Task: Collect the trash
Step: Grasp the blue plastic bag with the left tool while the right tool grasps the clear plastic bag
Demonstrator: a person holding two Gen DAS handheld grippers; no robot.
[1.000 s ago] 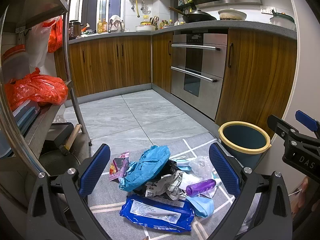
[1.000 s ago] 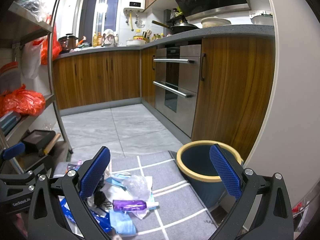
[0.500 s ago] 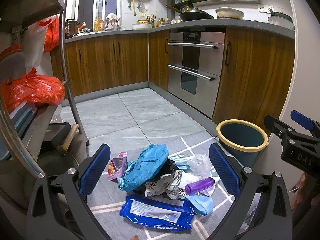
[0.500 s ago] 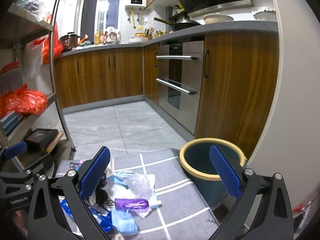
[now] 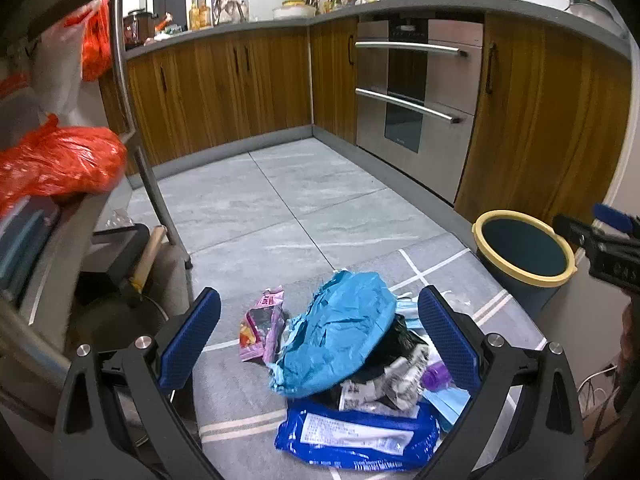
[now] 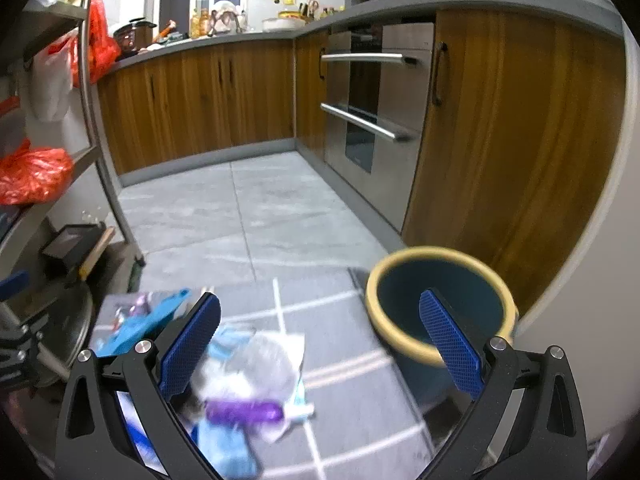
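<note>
One yellow-rimmed bin (image 5: 524, 254) stands empty beside the trash pile (image 5: 348, 368).

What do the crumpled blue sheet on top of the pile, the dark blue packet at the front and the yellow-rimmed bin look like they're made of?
Crumpled blue sheet: probably thin paper or matte plastic film; it holds sharp creases and shows little shine.
Dark blue packet: glossy plastic film, judging by its highlights and printed white label.
Bin: seemingly rigid moulded plastic, with a smooth dark body and a pale yellow rim.

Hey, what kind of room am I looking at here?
A home kitchen, most likely. A built-in oven sits among wood cabinets under a grey countertop crowded with bottles and cookware, and a pan rests on the hob above.
</note>
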